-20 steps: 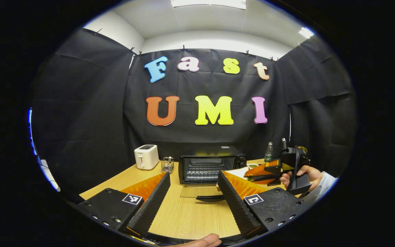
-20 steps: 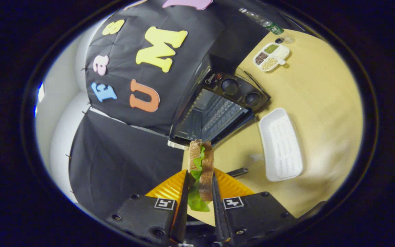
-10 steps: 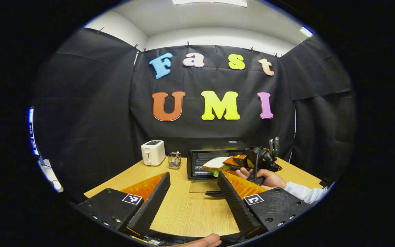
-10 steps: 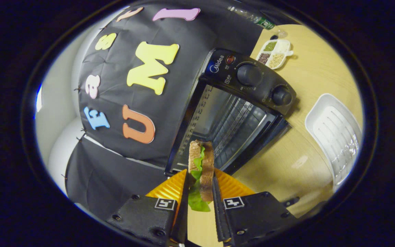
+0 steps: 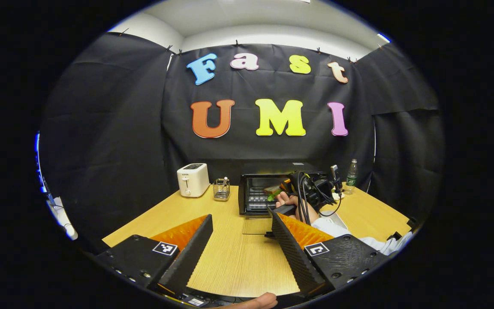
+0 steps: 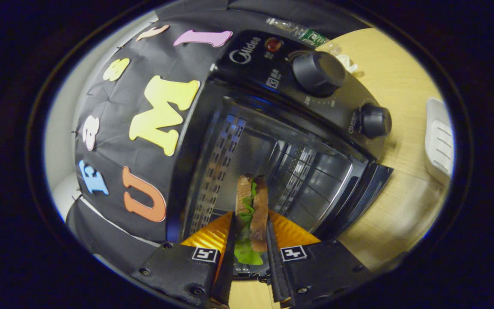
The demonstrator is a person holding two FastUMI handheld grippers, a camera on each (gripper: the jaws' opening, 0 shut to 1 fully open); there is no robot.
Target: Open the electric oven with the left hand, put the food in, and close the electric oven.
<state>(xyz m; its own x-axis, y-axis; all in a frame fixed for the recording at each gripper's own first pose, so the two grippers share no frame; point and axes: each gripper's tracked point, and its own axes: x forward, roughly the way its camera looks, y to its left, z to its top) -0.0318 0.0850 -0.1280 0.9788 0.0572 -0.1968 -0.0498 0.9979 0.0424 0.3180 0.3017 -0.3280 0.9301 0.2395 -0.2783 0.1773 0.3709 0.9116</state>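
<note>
While clamped on the sandwich [image 6: 252, 214], right gripper [image 6: 250, 240] sits at the mouth of the oven [image 6: 272, 141], both fingers [image 6: 229, 253] pressed against the bread slices, lettuce hanging out between them. Sandwich tip just inside the cavity, above the wire rack [image 6: 302, 171]; door [image 6: 358, 193] swung fully down. Two knobs [image 6: 317, 73] on the control panel, white tray [image 6: 438, 141] on the table [image 6: 401, 86] beside the oven, bottle [image 6: 298, 32] behind.

Seen from the left gripper view: left gripper [image 5: 240, 244] spread wide and holding nothing, low over the table [image 5: 238, 257], well back from the oven [image 5: 268, 193]. Farther off, a hand [image 5: 287, 201] holding the right gripper [image 5: 279, 191] at the oven opening. Toaster [image 5: 193, 180] and small wire basket [image 5: 221, 189] left of the oven, bottle [image 5: 350, 171] to its right.
</note>
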